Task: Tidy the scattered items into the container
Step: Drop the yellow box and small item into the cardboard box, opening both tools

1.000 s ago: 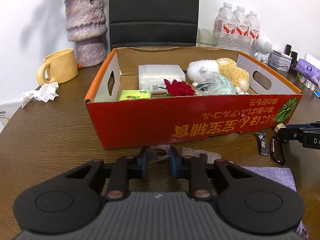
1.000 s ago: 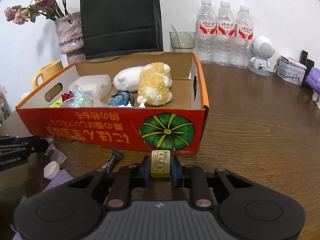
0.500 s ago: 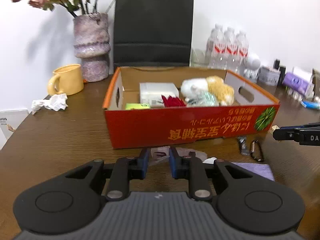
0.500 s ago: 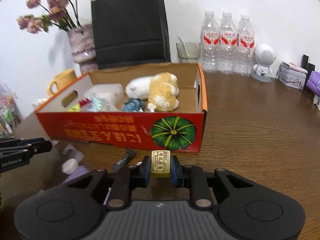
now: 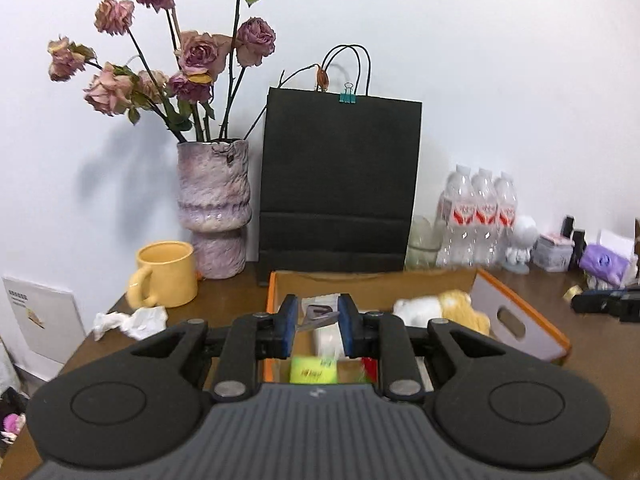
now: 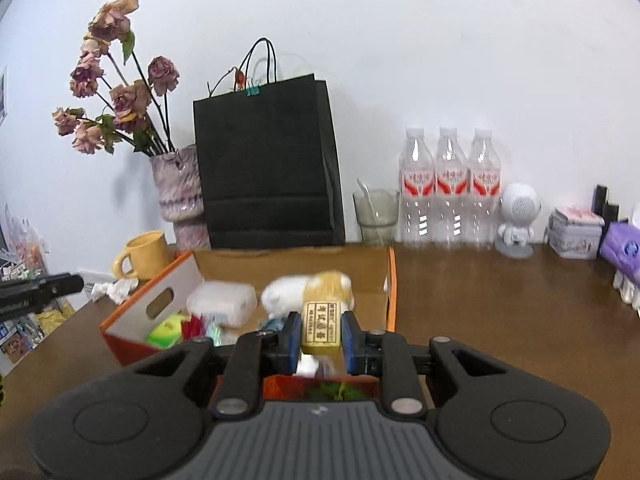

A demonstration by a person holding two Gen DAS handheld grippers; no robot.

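Observation:
The orange cardboard box (image 5: 520, 312) holds a plush toy (image 5: 440, 308), a white plastic case (image 6: 222, 300), a green pack (image 5: 314, 370) and a red flower. My left gripper (image 5: 318, 322) is raised over the box's near left part and is shut on a small clear plastic packet (image 5: 318, 316). My right gripper (image 6: 320, 334) is raised above the box's near wall (image 6: 128, 344) and is shut on a small yellow block with dark lettering (image 6: 321, 326). The left gripper's tip (image 6: 44, 286) shows at the left of the right wrist view; the right gripper's tip (image 5: 600, 304) shows at the right of the left wrist view.
Behind the box stand a black paper bag (image 5: 338, 184), a purple vase of dried roses (image 5: 214, 208), a yellow mug (image 5: 166, 274), a glass (image 6: 376, 216), three water bottles (image 6: 450, 188) and a white robot figure (image 6: 518, 220). Crumpled tissue (image 5: 132, 320) lies left of the box.
Both grippers have risen from the table in front of the box to above it, each carrying its item. The view now looks down into the box from higher up.

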